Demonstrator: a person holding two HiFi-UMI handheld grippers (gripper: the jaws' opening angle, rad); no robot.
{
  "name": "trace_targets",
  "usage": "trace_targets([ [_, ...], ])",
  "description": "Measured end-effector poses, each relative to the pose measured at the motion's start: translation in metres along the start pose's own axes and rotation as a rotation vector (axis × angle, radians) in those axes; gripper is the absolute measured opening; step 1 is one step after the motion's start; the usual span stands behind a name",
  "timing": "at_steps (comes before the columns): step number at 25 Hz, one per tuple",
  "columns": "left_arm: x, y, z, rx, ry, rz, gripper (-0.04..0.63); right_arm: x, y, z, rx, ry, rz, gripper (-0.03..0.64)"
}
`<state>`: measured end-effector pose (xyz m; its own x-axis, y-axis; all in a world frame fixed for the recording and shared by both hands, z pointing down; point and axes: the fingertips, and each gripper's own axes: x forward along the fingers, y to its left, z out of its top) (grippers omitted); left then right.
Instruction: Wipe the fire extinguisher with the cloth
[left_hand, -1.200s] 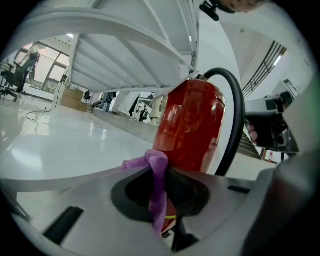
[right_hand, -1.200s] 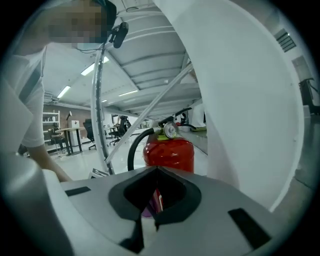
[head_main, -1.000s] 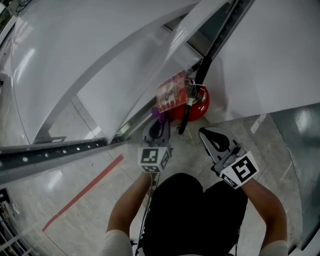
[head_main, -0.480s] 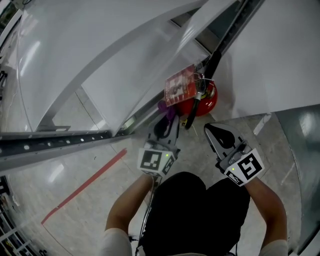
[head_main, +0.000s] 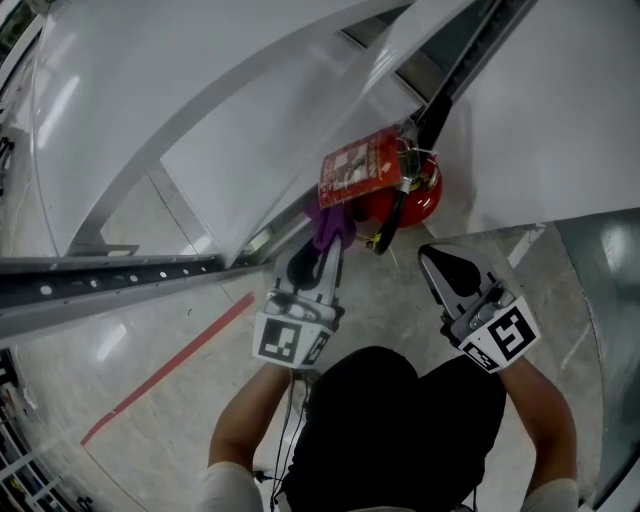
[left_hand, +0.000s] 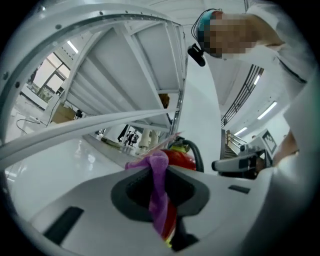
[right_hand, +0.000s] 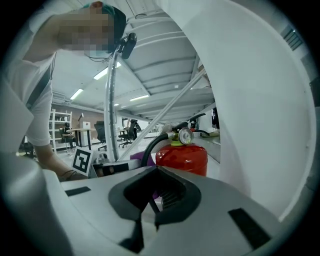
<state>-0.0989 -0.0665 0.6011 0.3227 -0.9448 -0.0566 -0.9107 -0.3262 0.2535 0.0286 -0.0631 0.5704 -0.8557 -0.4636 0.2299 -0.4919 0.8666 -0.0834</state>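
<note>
Fingers (left_hand: 225, 210) of the left gripper (head_main: 328, 252) clamp the purple cloth (head_main: 331, 226) just beside the red fire extinguisher (head_main: 418, 200), upper centre of the frame; the right gripper's (head_main: 446, 268) fingers are together, empty.

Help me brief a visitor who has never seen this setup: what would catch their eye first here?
The red fire extinguisher stands out at once, standing on the floor against the white panels. Next comes the purple cloth, pinched in the left tongs close beside the extinguisher. The right tongs are shut and empty, a little short of it.
</note>
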Motion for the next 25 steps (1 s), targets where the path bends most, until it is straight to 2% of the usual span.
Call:
trace_targets([
  [7, -0.021, 0.041, -0.111, -0.070, 0.207, 0.104, 0.054, -0.004, 0.000, -0.001, -0.001, 0.003, 0.000, 0.015],
  [11, -0.016, 0.043, -0.161, -0.077, 0.298, 0.129, 0.054, -0.006, 0.000, -0.002, -0.020, 0.020, -0.006, 0.015],
  [13, -0.013, 0.037, -0.180, -0.117, 0.319, 0.117, 0.054, -0.009, -0.001, -0.004, -0.019, 0.026, -0.010, 0.015],
  [16, -0.009, 0.031, -0.210, -0.216, 0.339, 0.121, 0.054, -0.013, -0.002, -0.002, -0.017, 0.022, -0.017, 0.015],
  [21, -0.005, 0.038, -0.244, -0.225, 0.360, 0.195, 0.054, -0.019, -0.002, 0.002, -0.047, 0.013, -0.017, 0.015],
  [25, -0.002, 0.050, -0.256, -0.287, 0.358, 0.269, 0.054, -0.025, -0.002, 0.000, -0.059, 0.023, -0.016, 0.015],
])
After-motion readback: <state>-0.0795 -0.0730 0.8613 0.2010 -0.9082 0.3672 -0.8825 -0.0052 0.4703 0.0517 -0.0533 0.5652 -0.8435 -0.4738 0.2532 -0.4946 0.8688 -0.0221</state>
